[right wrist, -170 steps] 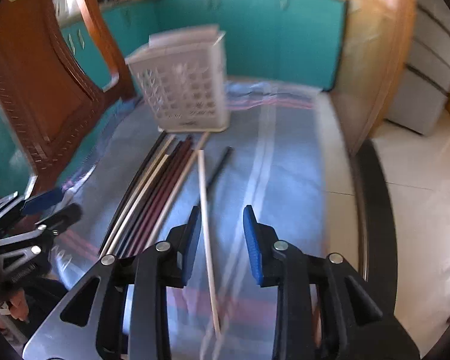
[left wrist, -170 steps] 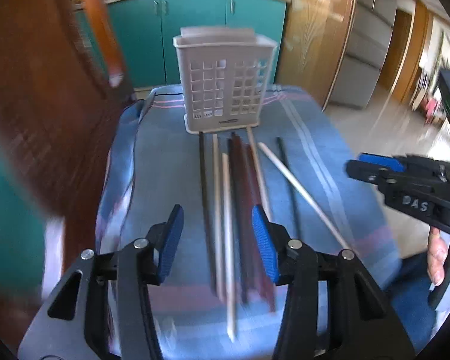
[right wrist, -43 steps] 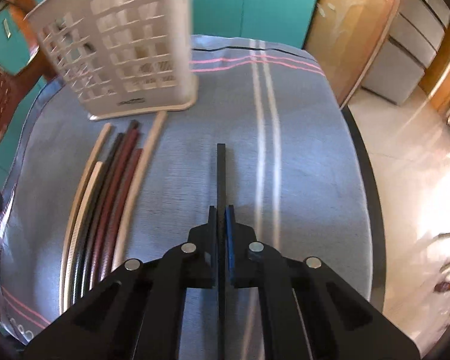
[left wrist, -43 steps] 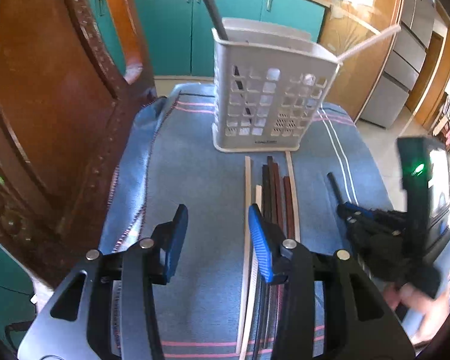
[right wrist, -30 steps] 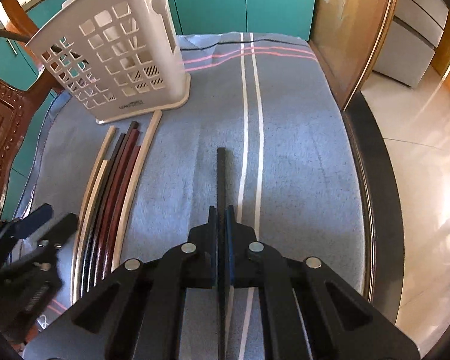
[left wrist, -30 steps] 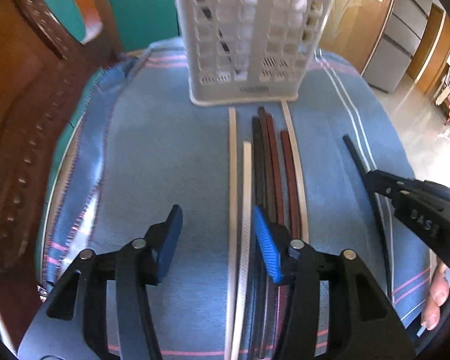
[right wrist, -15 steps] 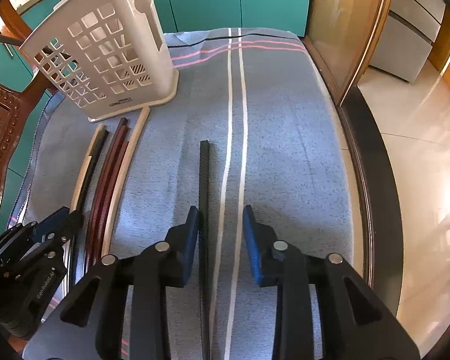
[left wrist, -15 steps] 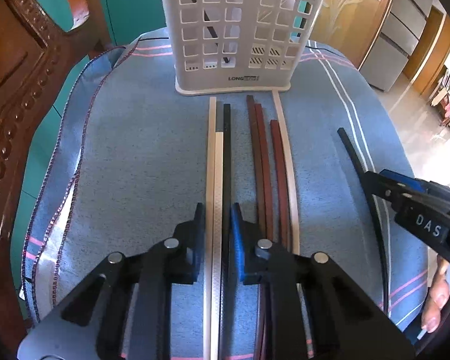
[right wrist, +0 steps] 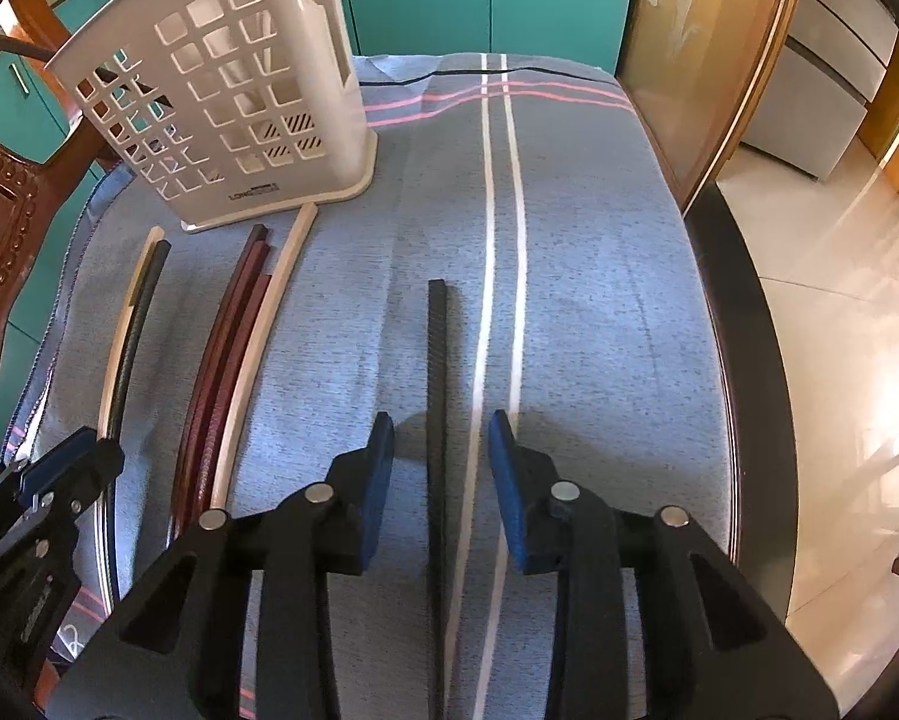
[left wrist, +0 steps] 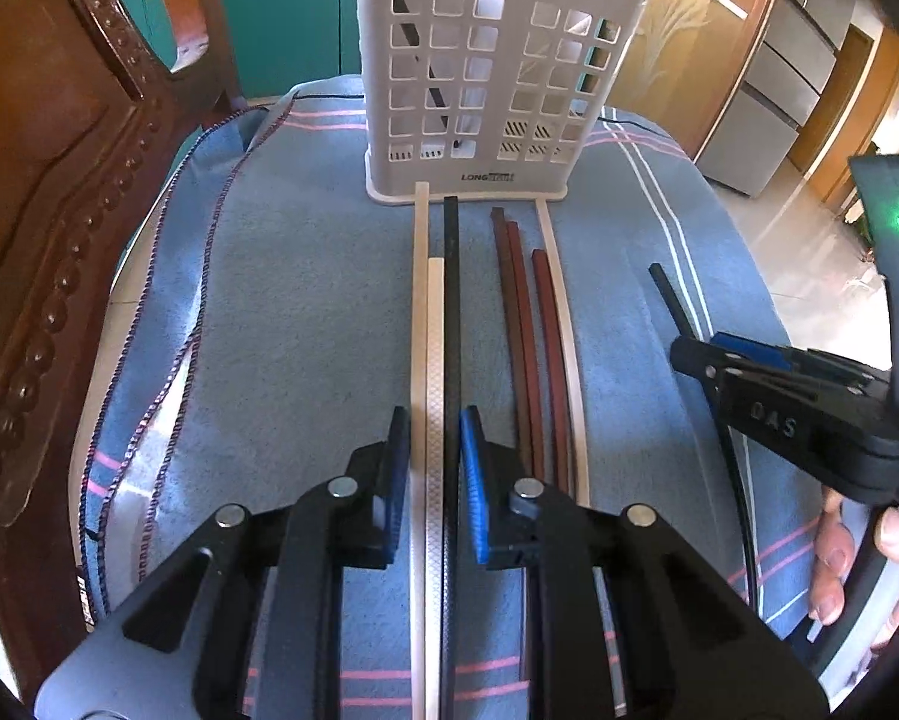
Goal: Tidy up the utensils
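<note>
Left wrist view: the left gripper [left wrist: 434, 450] points down at a blue striped tablecloth [left wrist: 293, 312]. Its blue pads are clamped on a bundle of three chopsticks lying side by side: a long pale chopstick [left wrist: 419, 300], a shorter textured cream chopstick [left wrist: 435, 360] and a black chopstick [left wrist: 451, 312]. These run straight away toward a white lattice utensil basket [left wrist: 479, 78] standing upright at the far end of the cloth; the pale one's tip touches the basket's base. Just to the right lie three reddish-brown chopsticks [left wrist: 527, 324] and a light wooden chopstick [left wrist: 569, 330]. Further right, the right gripper [left wrist: 698, 354] hovers over a lone black chopstick [left wrist: 674, 300], with a person's fingers [left wrist: 833, 564] visible below it. A carved wooden chair [left wrist: 47, 180] stands at the left.

Right wrist view: the right gripper [right wrist: 441, 456] has just been opening; its pads stand clear on either side of the lone black chopstick [right wrist: 436, 360], which lies flat on the cloth between them, touching neither. The basket [right wrist: 221, 102] sits at far left. Beside its base lie the reddish-brown chopsticks [right wrist: 233, 324] and the light wooden chopstick [right wrist: 263, 324]. The left gripper [right wrist: 89, 450] shows at the lower left edge.
</note>
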Available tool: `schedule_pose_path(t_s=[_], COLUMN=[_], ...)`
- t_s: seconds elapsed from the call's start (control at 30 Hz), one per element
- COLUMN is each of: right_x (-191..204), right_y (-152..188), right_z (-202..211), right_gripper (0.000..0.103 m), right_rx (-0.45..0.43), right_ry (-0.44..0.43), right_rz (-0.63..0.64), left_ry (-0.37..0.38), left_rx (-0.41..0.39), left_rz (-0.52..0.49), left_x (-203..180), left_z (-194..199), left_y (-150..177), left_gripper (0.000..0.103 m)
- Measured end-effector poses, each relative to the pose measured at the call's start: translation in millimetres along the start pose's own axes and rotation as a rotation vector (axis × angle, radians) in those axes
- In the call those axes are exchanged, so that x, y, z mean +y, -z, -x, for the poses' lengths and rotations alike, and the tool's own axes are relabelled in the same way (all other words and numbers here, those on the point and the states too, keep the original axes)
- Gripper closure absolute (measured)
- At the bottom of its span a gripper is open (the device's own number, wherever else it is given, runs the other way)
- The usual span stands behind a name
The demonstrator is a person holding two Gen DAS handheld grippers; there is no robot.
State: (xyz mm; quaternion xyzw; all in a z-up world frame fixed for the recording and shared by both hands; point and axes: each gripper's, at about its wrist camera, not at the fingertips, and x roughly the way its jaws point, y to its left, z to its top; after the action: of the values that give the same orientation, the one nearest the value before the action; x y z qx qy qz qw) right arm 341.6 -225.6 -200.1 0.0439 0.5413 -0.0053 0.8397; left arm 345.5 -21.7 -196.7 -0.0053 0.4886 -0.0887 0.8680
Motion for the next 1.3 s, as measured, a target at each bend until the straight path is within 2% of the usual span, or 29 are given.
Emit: schedule_pose_path(t_s=[0.17,0.3,0.47,0.6,0.83,0.87,0.93,0.97,1.03,1.23,1.3], right_x=[5,9,11,15,24,25,26,27,31,30,27], right_y=[1,1,4,7,12,13,15,15,16,13,10], right_z=[-1,-1,1,3,6,6,7,7,9,24,30], right_gripper=[0.069,0.066,0.063,0.061,0.061,0.061,0.062,0.064,0.094,0.097,0.097], right_rx=[-0.002,-0.006,-0.009,-0.011,-0.012,-0.014,-0.016,-0.016,-0.019,-0.053,-0.070], right_ry=[0.010,0.018,0.018,0.032,0.044,0.047,0.050,0.051,0.046,0.008,-0.005], right_rz=[0.010,0.018,0.031,0.057,0.095,0.099,0.105,0.111,0.126,0.098,0.086], left_ry=[0.007,0.021,-0.001,-0.034,-0.067,-0.068,-0.064,-0.060,-0.039,0.014,-0.003], left_rx=[0.016,-0.003,0.013,0.033,0.045,0.043,0.040,0.039,0.037,-0.003,-0.002], left_rz=[-0.010,-0.017,-0.013,-0.005,-0.033,-0.035,-0.029,-0.025,0.003,0.078,0.093], left_x=[-1,-5,-4,-1,-2,-2,0,1,8,30,35], left_z=[-6,-3,-8,-14,-22,-22,-20,-19,-18,3,4], left_y=[-1,-4,-3,-1,1,2,2,2,2,2,4], left_gripper=[0.084,0.084,0.084,0.075,0.072,0.073,0.087,0.090,0.090,0.091,0.091])
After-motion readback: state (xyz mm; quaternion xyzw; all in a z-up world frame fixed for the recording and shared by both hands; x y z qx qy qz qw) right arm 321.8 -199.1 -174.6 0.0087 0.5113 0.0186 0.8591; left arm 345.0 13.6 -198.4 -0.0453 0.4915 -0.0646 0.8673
